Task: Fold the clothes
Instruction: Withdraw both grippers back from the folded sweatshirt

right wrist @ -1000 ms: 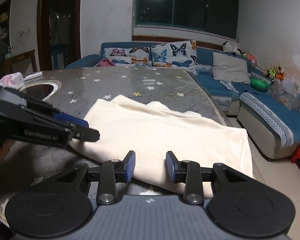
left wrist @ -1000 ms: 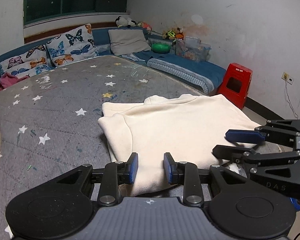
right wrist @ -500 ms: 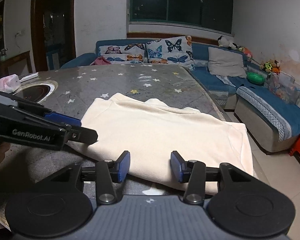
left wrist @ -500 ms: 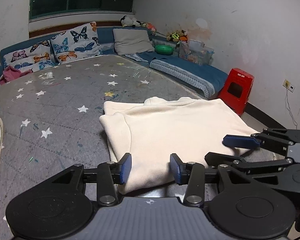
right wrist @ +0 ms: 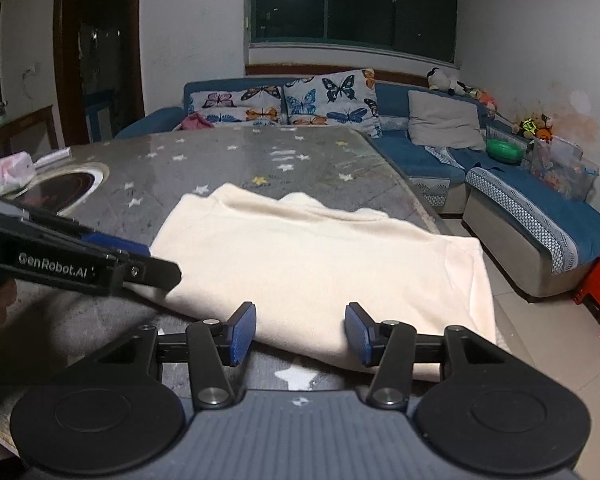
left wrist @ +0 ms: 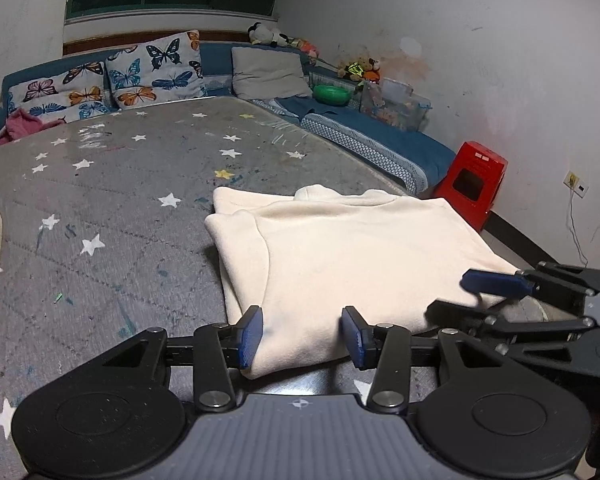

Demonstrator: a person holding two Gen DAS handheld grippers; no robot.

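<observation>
On the desk (left wrist: 100, 184), the cream garment (left wrist: 340, 248) lies folded; right tongs (right wrist: 300, 334) still opening, left tongs (left wrist: 302, 334) spread, at six o'clock edge; perhaps one fold remains.

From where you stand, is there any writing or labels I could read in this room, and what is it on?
"GenRobot.AI": white letters on the black side of the left gripper, seen from the right wrist view.
White stickers on top of the red stool: too small to read.
The clear toy box on the sofa: nothing legible.
Nothing else readable.
</observation>
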